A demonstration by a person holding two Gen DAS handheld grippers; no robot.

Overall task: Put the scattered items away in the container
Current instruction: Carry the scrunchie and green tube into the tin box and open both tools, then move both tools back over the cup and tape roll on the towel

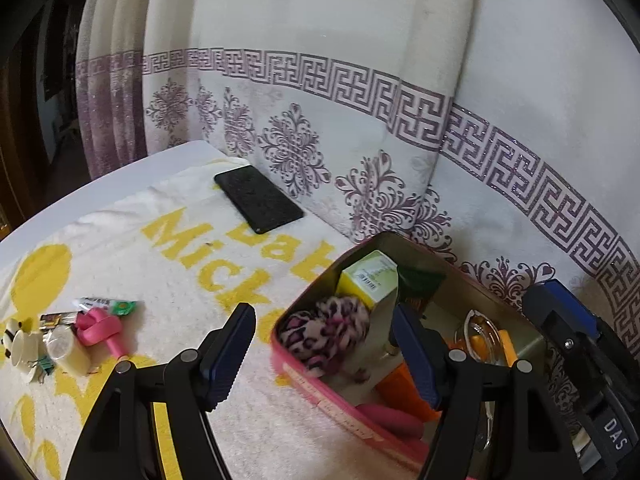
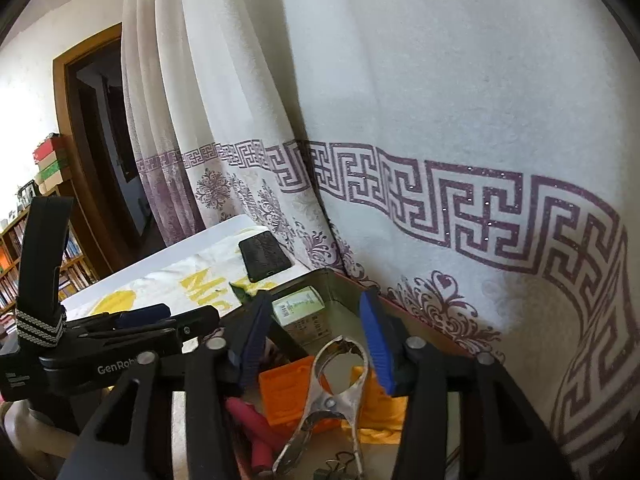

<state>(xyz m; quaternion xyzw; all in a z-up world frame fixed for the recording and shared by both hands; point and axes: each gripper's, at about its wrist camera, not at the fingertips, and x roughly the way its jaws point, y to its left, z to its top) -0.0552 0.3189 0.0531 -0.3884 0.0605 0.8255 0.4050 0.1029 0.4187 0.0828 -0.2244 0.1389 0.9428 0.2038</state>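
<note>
Metal clamp point(image 2: 332, 400), orange box point(image 2: 292, 392) inside pink tin point(image 1: 320, 392)

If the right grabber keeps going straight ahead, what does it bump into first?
Probably the metal clip, which lies right between the right gripper's open fingers, inside the tin. Past it stands the green-and-white box. Depth is hard to judge here.
</note>
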